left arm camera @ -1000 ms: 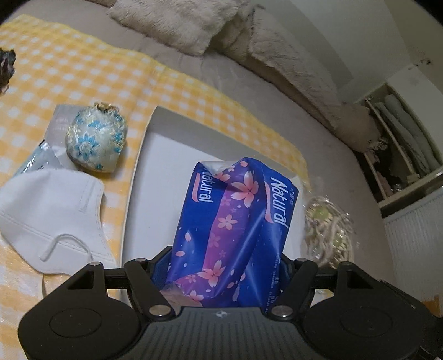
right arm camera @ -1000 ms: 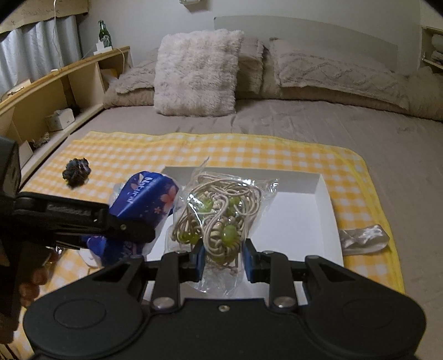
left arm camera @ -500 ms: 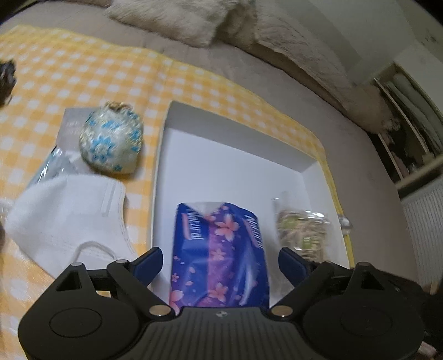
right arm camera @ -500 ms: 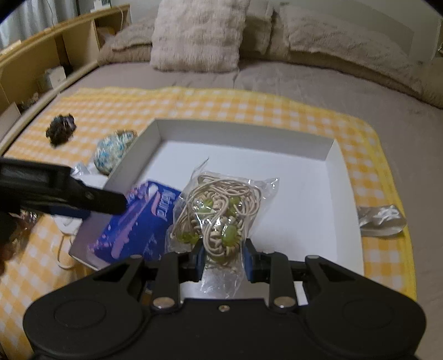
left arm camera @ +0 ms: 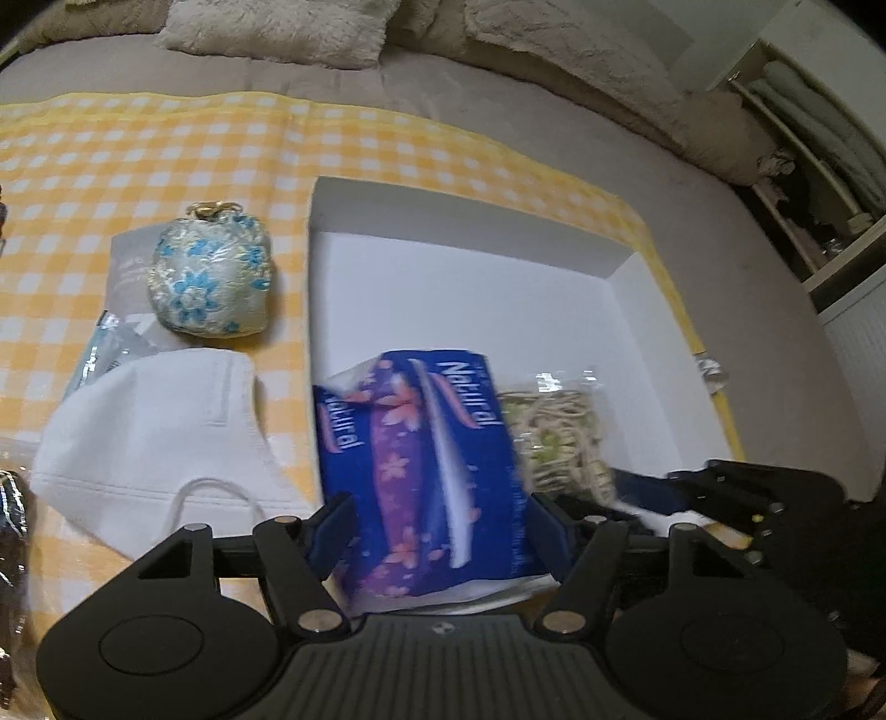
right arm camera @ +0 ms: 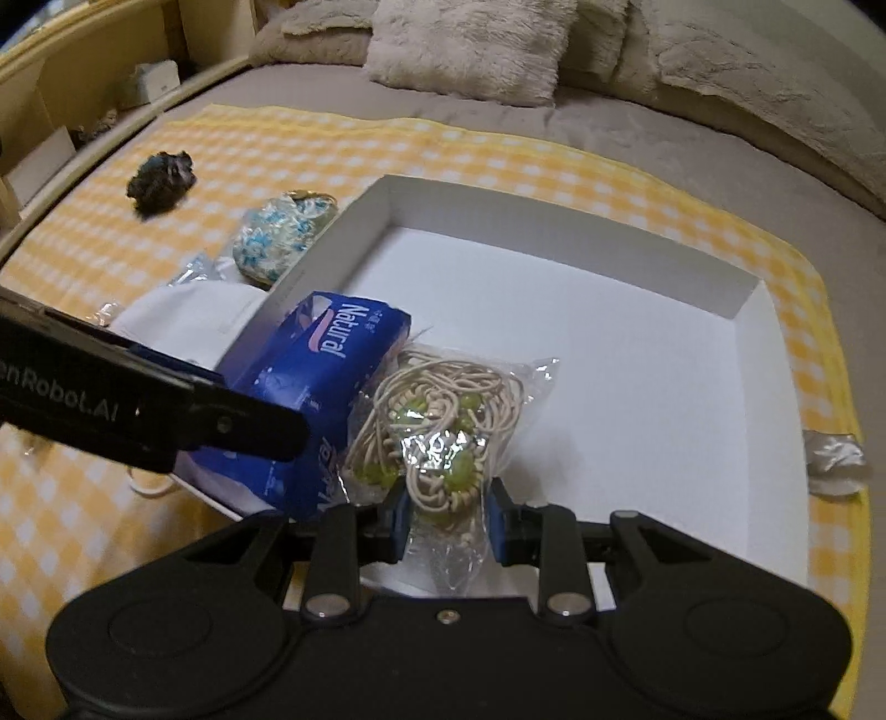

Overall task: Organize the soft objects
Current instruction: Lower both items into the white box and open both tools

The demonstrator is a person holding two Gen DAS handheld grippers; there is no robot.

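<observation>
A blue "Natural" tissue pack (left arm camera: 421, 471) lies in the near left corner of the white box (left arm camera: 470, 288). My left gripper (left arm camera: 440, 531) is open, its fingers on either side of the pack without gripping it. The pack also shows in the right wrist view (right arm camera: 326, 382). My right gripper (right arm camera: 446, 520) is shut on a clear bag of beige cord with green beads (right arm camera: 443, 426), held low over the box (right arm camera: 637, 354) beside the pack. The bag also shows in the left wrist view (left arm camera: 554, 437).
On the yellow checked cloth (left arm camera: 166, 149) left of the box lie a floral pouch (left arm camera: 210, 277), a white face mask (left arm camera: 160, 432) and a clear packet (left arm camera: 105, 343). A dark scrunchie (right arm camera: 160, 180) lies far left. A silver wrapper (right arm camera: 836, 457) lies right of the box. Pillows (right arm camera: 470, 50) lie behind.
My left gripper lowered the tissue pack into the box and opened, letting it go. My right gripper carried the bead bag forward and down into the box beside the pack.
</observation>
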